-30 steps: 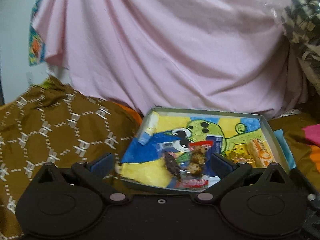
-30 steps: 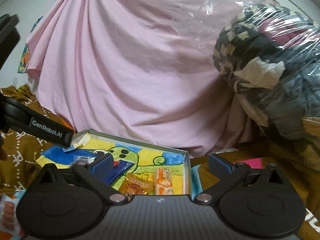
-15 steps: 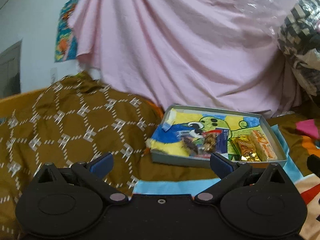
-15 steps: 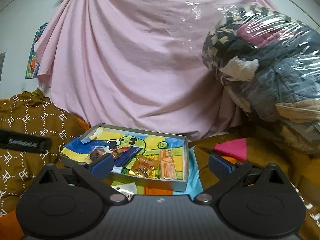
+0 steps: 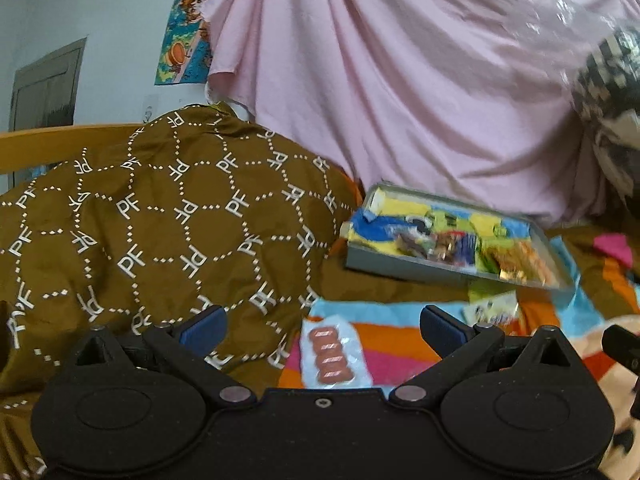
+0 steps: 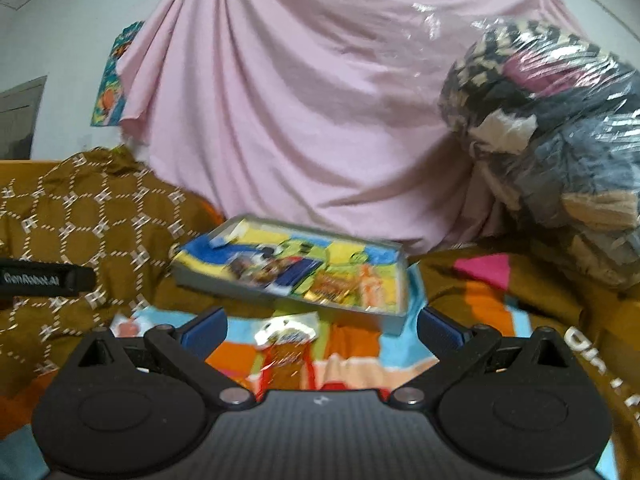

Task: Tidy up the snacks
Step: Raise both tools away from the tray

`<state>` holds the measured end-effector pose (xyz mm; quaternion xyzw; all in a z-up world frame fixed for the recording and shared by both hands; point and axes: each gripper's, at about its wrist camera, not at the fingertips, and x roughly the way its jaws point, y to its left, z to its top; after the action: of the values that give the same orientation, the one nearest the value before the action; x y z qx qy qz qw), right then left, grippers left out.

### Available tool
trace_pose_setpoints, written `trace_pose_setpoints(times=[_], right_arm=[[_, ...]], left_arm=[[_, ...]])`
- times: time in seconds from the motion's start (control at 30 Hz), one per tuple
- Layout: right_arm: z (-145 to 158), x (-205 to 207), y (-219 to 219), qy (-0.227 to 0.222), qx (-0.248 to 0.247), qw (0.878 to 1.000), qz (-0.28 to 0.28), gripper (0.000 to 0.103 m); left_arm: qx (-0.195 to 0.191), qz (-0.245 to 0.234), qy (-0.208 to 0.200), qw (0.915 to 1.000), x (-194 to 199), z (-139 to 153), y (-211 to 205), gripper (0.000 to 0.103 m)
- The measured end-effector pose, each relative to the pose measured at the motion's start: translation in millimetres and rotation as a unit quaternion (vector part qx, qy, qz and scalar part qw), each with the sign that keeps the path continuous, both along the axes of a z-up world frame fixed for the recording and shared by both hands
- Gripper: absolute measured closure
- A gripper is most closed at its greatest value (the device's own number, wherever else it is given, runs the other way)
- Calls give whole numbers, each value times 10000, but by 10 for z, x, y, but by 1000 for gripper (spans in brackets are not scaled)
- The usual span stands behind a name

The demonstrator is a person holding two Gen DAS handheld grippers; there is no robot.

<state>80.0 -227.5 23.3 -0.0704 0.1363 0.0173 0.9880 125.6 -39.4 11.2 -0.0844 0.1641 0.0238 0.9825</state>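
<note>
A grey tray [image 5: 404, 266] with a cartoon lining holds several snack packets; it also shows in the right wrist view [image 6: 224, 282]. My left gripper [image 5: 320, 322] is open and empty, with a clear packet of pink-red sausages [image 5: 332, 356] on the striped blanket between its fingers. A yellow-white packet [image 5: 492, 308] lies in front of the tray. My right gripper [image 6: 320, 324] is open and empty, above a shiny red-edged snack packet [image 6: 286, 344] lying short of the tray.
A brown patterned quilt [image 5: 152, 232] is heaped at the left. A pink sheet [image 6: 304, 120] hangs behind the tray. A plastic-wrapped bundle of bedding [image 6: 560, 144] sits at the right. The left gripper's body [image 6: 44, 280] shows at the right view's left edge.
Both grippers have pulled back from the tray and stayed open. The tray now looks smaller and farther, and the loose packets on the blanket have come into view near the fingers.
</note>
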Motion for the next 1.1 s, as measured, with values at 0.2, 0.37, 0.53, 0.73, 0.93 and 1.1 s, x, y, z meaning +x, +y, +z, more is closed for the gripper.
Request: trace_pose_setpoints(times=[0.2, 0.37, 0.53, 0.73, 0.93, 1.1], right_arm=[[-138, -72, 68, 367, 97, 9991, 169, 0], [-230, -95, 159, 451, -1, 9987, 244, 0], [-267, -123, 198, 531, 76, 9985, 106, 0], [94, -336, 363, 411, 173, 9987, -247, 0], [588, -660, 581, 389, -141, 9990, -160, 0], [1027, -667, 538, 956, 407, 9944, -192, 0]], left_arm=[[135, -165, 248, 9995, -112, -171, 72, 1], [149, -234, 434, 9987, -175, -282, 157, 1], [-53, -239, 593, 9979, -212, -245, 256, 1], [-262, -488, 345, 9979, -393, -1, 348, 1], [-400, -375, 32, 9985, -606, 426, 494, 1], [-444, -170, -7, 9989, -783, 730, 591, 1]])
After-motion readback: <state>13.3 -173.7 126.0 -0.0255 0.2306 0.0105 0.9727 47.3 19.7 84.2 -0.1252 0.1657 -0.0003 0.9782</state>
